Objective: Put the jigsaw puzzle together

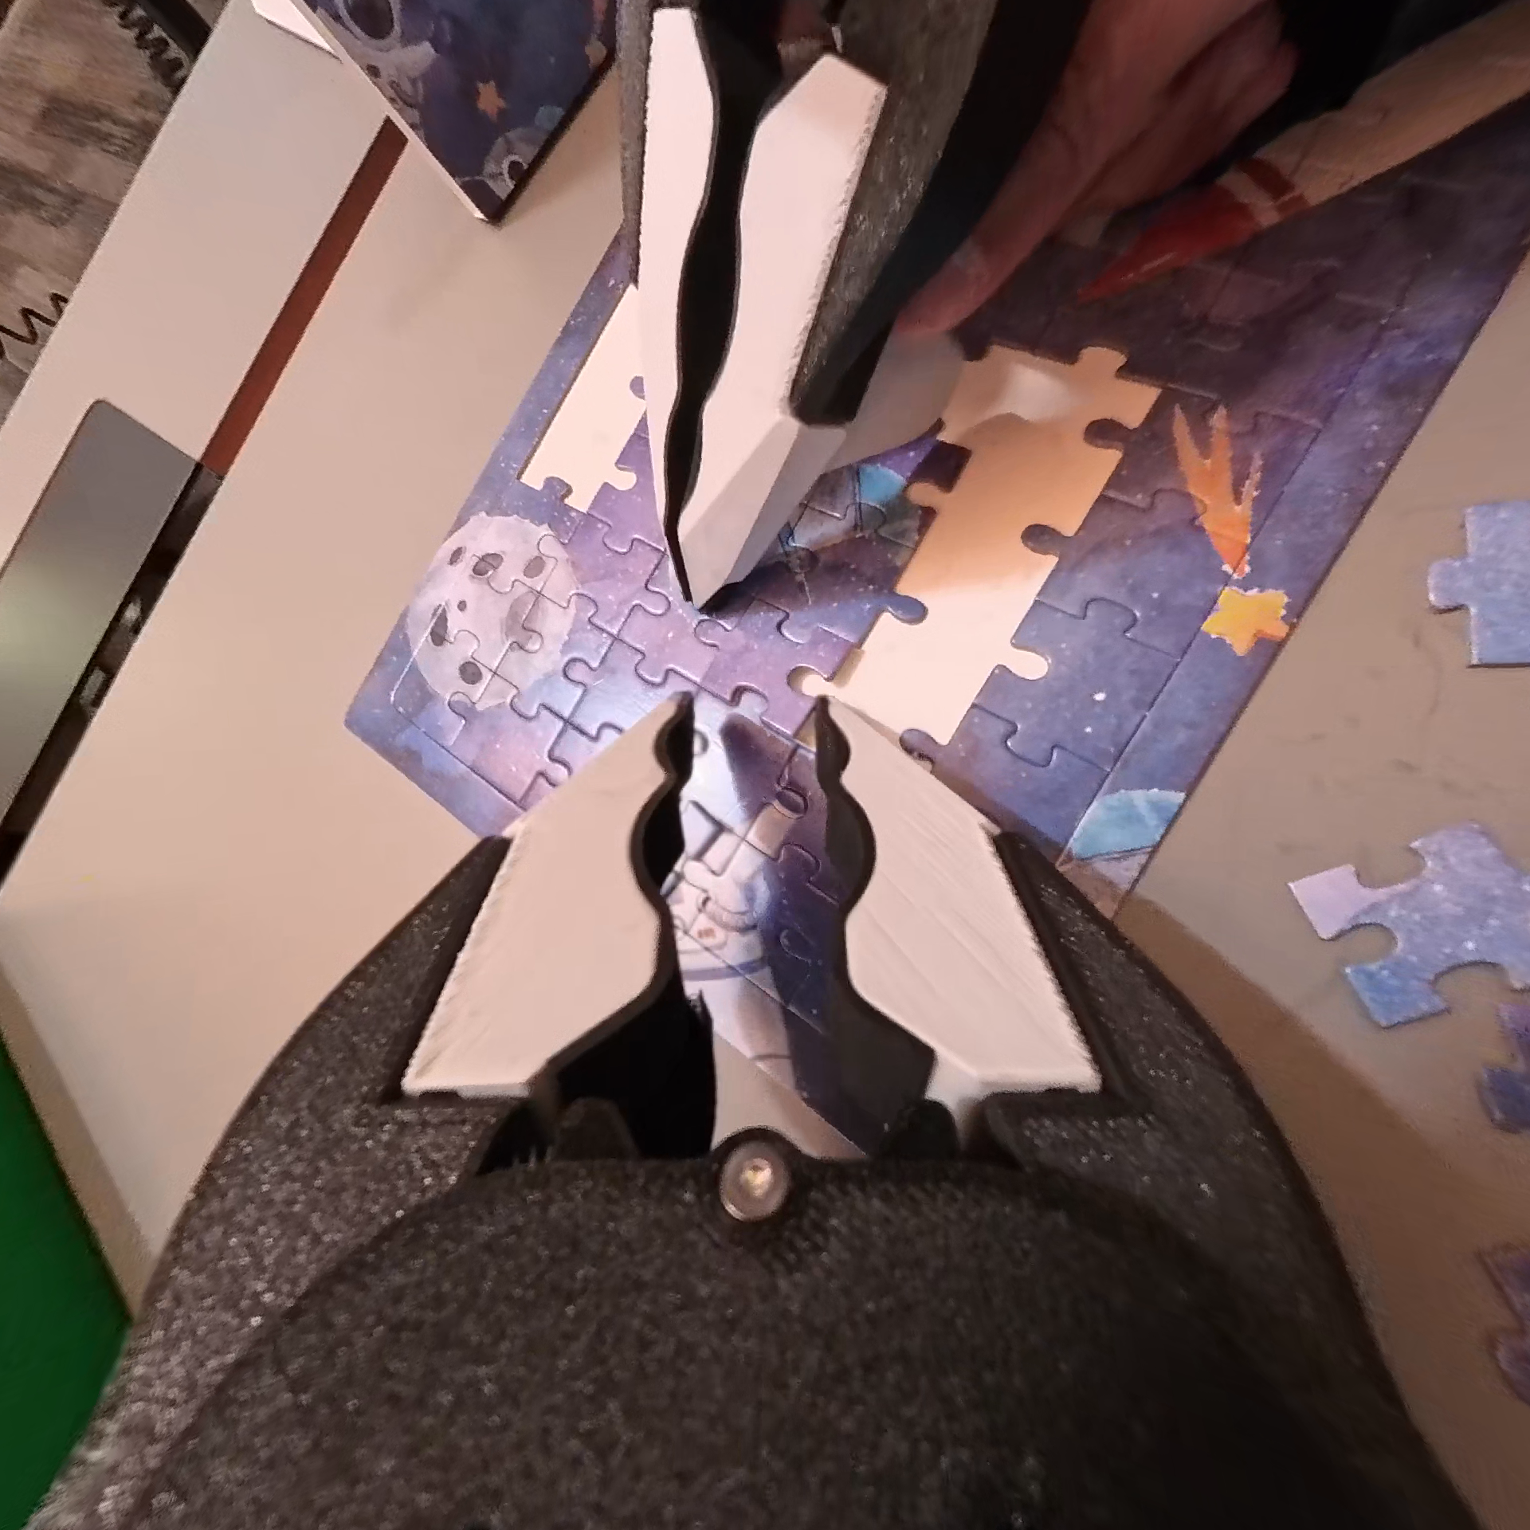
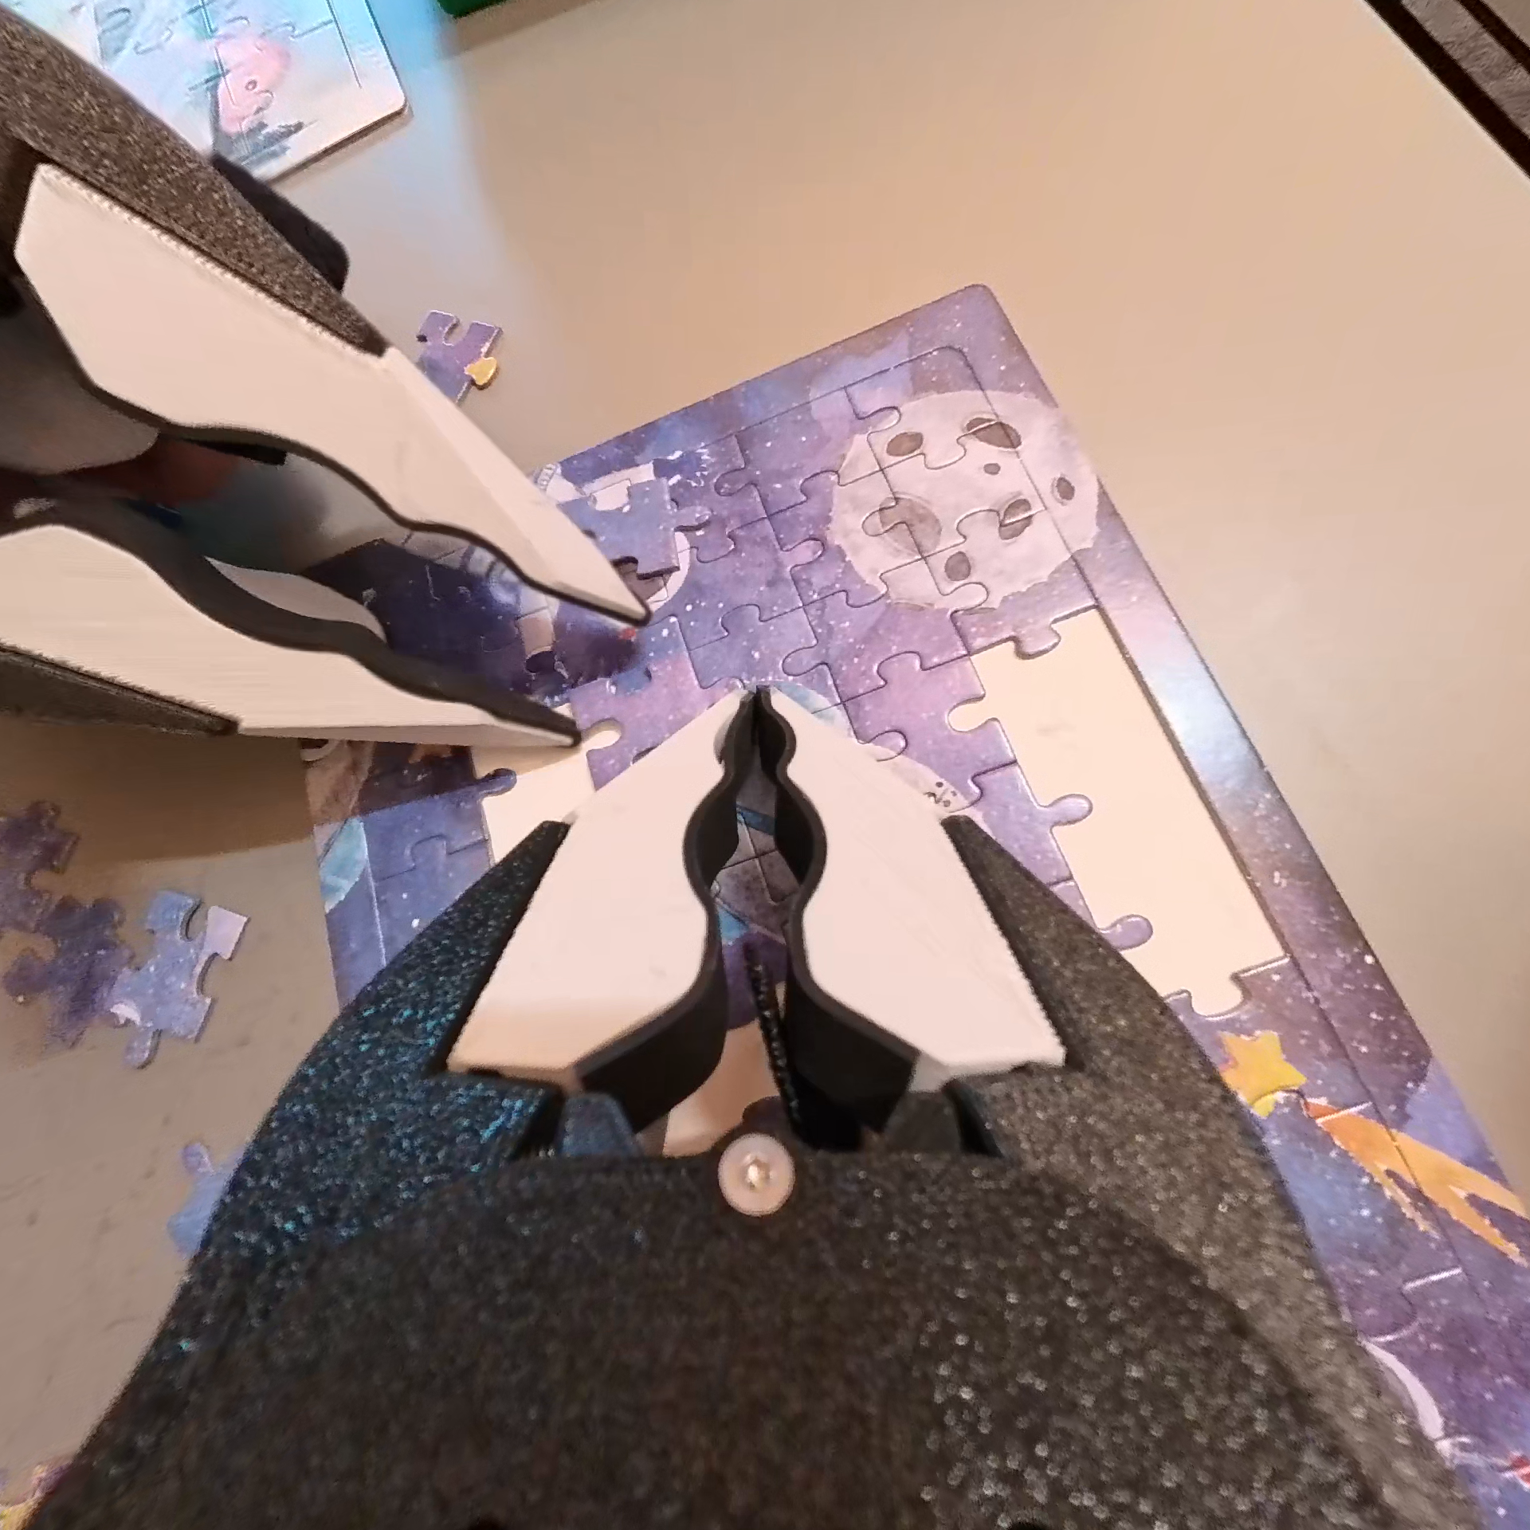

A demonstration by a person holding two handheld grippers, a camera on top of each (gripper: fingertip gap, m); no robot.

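Note:
A purple space jigsaw (image 1: 629,654) lies flat on the beige table (image 1: 248,704), showing a moon (image 1: 488,596), a comet and a star. It has white gaps (image 1: 985,546); the largest also shows in the right wrist view (image 2: 1101,786). My left gripper (image 1: 753,704) is open and empty, low over the astronaut part. My right gripper (image 2: 757,694) is shut with nothing seen in it, tips down on the puzzle's middle. Each gripper shows in the other's view: the right from above (image 1: 690,589), the left from the side (image 2: 608,677). One piece (image 2: 637,530) by the left fingers looks slightly raised.
Loose pieces lie on the table beside the puzzle (image 1: 1407,935) (image 2: 165,969), with one more (image 2: 459,348) farther off. A picture box (image 1: 464,99) stands at the back. A second puzzle board (image 2: 273,74) lies at the far corner. A hand (image 1: 1118,149) holds the right gripper. Only a small space, under 4 cm, lies between the two pairs of fingers. The moon (image 1: 488,596) sits 7 cm or so from the ends of my right fingers. It turns up in the right wrist view (image 2: 977,498) as well.

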